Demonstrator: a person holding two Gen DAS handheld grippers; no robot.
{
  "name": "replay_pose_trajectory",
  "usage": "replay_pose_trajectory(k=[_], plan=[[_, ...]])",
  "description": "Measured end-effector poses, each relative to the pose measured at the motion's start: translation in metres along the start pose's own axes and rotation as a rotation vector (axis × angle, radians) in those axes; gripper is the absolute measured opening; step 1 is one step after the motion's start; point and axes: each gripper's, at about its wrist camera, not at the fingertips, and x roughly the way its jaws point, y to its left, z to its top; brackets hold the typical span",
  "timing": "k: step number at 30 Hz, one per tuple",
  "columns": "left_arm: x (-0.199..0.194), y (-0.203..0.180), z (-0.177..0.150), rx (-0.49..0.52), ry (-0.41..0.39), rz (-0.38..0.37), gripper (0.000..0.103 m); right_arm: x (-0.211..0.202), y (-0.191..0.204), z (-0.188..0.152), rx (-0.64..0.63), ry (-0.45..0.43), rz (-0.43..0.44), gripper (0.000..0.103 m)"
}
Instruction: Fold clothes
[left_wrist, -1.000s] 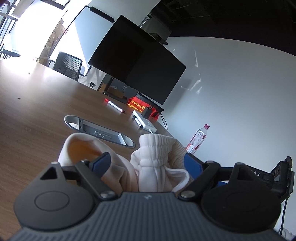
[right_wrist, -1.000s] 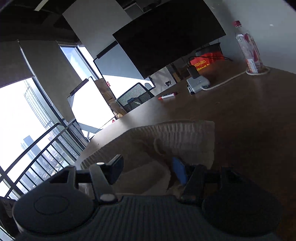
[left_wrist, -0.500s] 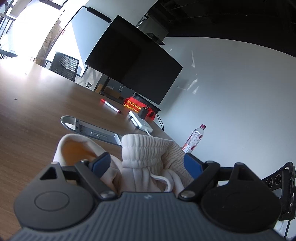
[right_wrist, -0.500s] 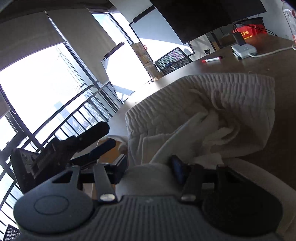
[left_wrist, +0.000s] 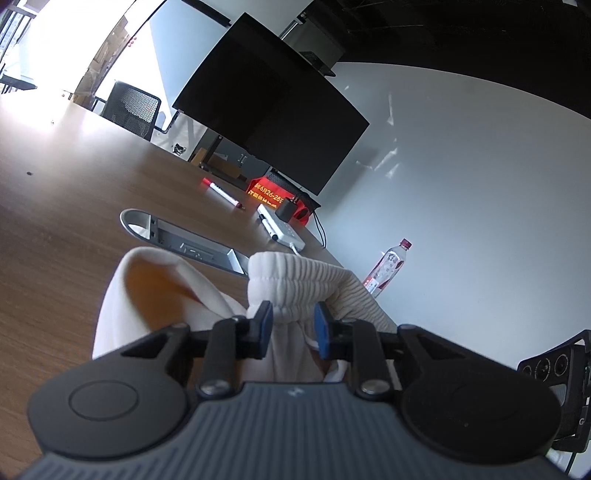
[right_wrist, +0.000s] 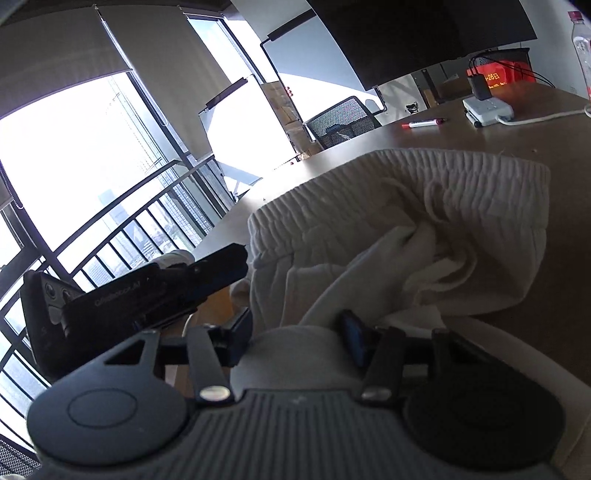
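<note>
Cream sweatpants (left_wrist: 295, 284) with a ribbed elastic waistband and white drawstring lie bunched on the brown table (left_wrist: 55, 221). My left gripper (left_wrist: 292, 323) is shut on the waistband, its blue pads pinching the ribbed edge. In the right wrist view the waistband (right_wrist: 424, 184) arches across the middle, and my right gripper (right_wrist: 295, 332) is shut on a thick bulge of the pants cloth near the camera. The left gripper (right_wrist: 147, 295) shows there as a dark body at the left, its tip at the waistband's left end. Part of the right gripper's body (left_wrist: 554, 369) sits at the lower right.
A metal cable hatch (left_wrist: 184, 247) is set into the table just beyond the pants. Farther back lie a red-capped marker (left_wrist: 221, 192), a white power strip (left_wrist: 282, 230) and a water bottle (left_wrist: 388, 267). A large dark screen (left_wrist: 273, 107) and a mesh chair (left_wrist: 133, 109) stand behind.
My left gripper's fingers have closed from wide open onto the waistband. The right gripper has swung left toward the windows, and the waistband now stretches between the two grippers.
</note>
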Motion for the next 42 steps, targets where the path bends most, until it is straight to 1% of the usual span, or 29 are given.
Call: replay_pose_trajectory(k=[1,2,4,5,6,7,8,9,12,14,16,18,19,21,26,29,31,32,34,37,38,40,41,42], plan=[[-0.001,0.0,0.0,0.001,-0.006,-0.001,0.016,-0.002,0.002,0.0,-0.013,-0.003,-0.001,0.049],[-0.003,0.0,0.001,0.001,-0.012,-0.003,0.016,-0.004,0.002,0.0,-0.017,-0.001,0.009,0.047],[-0.004,0.0,0.002,-0.003,-0.016,-0.008,0.016,-0.007,0.003,-0.001,-0.026,0.001,0.029,0.046],[-0.004,0.001,0.002,-0.009,-0.011,-0.01,0.02,-0.009,0.004,-0.001,-0.03,0.003,0.039,0.045],[-0.003,0.002,0.002,-0.015,-0.007,-0.012,0.031,-0.011,0.004,-0.001,-0.034,0.004,0.049,0.045],[-0.003,0.003,0.002,-0.021,-0.002,-0.014,0.038,-0.013,0.005,-0.001,-0.039,0.005,0.059,0.045],[-0.002,0.004,0.002,-0.026,0.006,-0.016,0.05,-0.015,0.005,-0.001,-0.043,0.007,0.069,0.045],[-0.001,0.004,0.002,-0.031,0.014,-0.018,0.052,-0.016,0.006,-0.001,-0.047,0.008,0.079,0.045],[0.002,0.004,0.0,-0.033,0.031,-0.021,0.052,-0.022,0.004,-0.001,-0.038,0.012,0.105,0.047],[0.002,0.002,-0.001,-0.023,0.031,-0.012,0.05,-0.023,0.0,0.001,-0.017,0.013,0.115,0.048],[0.003,0.001,-0.001,-0.01,0.03,0.002,0.04,-0.026,-0.001,0.002,-0.005,0.01,0.123,0.048],[0.002,0.001,-0.001,0.0,0.02,0.018,0.017,-0.028,0.0,0.003,-0.009,0.005,0.125,0.049],[0.001,0.002,-0.001,0.0,0.008,0.021,0.013,-0.03,0.002,0.003,-0.013,0.003,0.125,0.049],[-0.002,0.003,0.0,0.0,-0.016,0.028,0.0,-0.033,0.004,0.003,-0.022,-0.002,0.125,0.049],[-0.01,0.0,0.003,0.017,-0.083,0.043,0.0,-0.037,0.018,-0.003,-0.071,-0.005,0.092,0.048],[-0.015,-0.004,0.005,0.03,-0.116,0.043,0.0,-0.039,0.023,-0.01,-0.087,0.025,0.092,0.048],[-0.016,-0.004,0.007,0.032,-0.127,0.045,0.0,-0.044,0.027,-0.013,-0.106,0.033,0.095,0.048],[-0.015,-0.003,0.008,0.026,-0.126,0.046,0.0,-0.048,0.029,-0.013,-0.117,0.023,0.092,0.048],[-0.013,0.001,0.01,0.009,-0.111,0.045,0.0,-0.06,0.032,-0.012,-0.142,-0.039,0.065,0.046],[-0.008,0.006,0.012,-0.019,-0.072,0.036,0.0,-0.08,0.037,-0.004,-0.199,-0.166,-0.012,0.045],[-0.006,0.007,0.012,-0.022,-0.057,0.023,0.0,-0.086,0.038,-0.002,-0.216,-0.2,-0.038,0.05],[-0.004,0.007,0.01,-0.017,-0.029,0.006,0.005,-0.09,0.036,0.005,-0.215,-0.221,-0.073,0.052],[-0.002,0.006,0.009,-0.008,-0.018,0.005,0.018,-0.091,0.033,0.007,-0.201,-0.22,-0.083,0.053],[-0.001,0.005,0.008,0.002,-0.007,0.005,0.042,-0.091,0.031,0.01,-0.187,-0.219,-0.093,0.054]])
